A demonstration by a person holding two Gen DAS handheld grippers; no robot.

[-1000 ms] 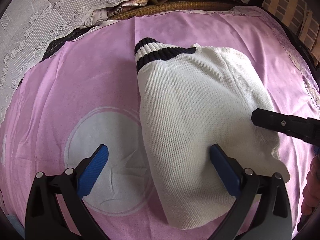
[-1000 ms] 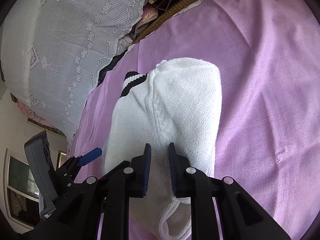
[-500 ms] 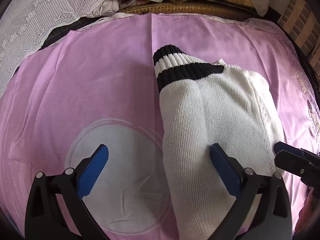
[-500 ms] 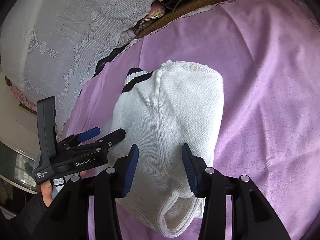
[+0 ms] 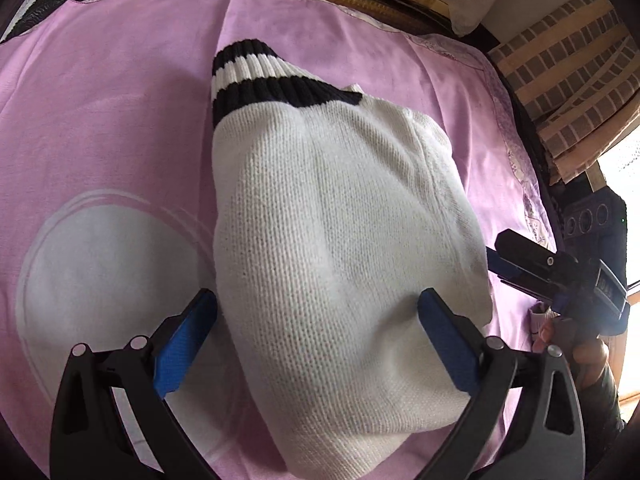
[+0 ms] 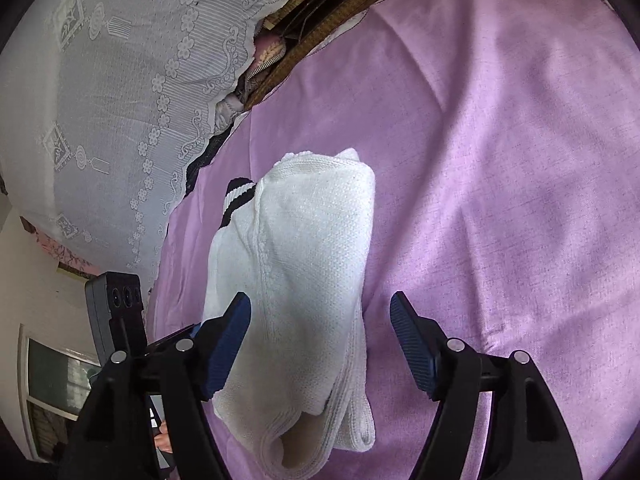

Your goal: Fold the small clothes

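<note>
Beneath white sweater, striped cuff half-hidden

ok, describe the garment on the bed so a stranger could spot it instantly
On the pink bedsheet, find the folded white knit sweater, lying in a compact bundle. Its black-and-white striped ribbed cuff pokes out at the far end; nothing else there is knitted or striped.

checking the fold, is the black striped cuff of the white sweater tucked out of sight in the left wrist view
No, the black striped cuff sticks out at the far end of the folded white sweater on the pink sheet.
</note>
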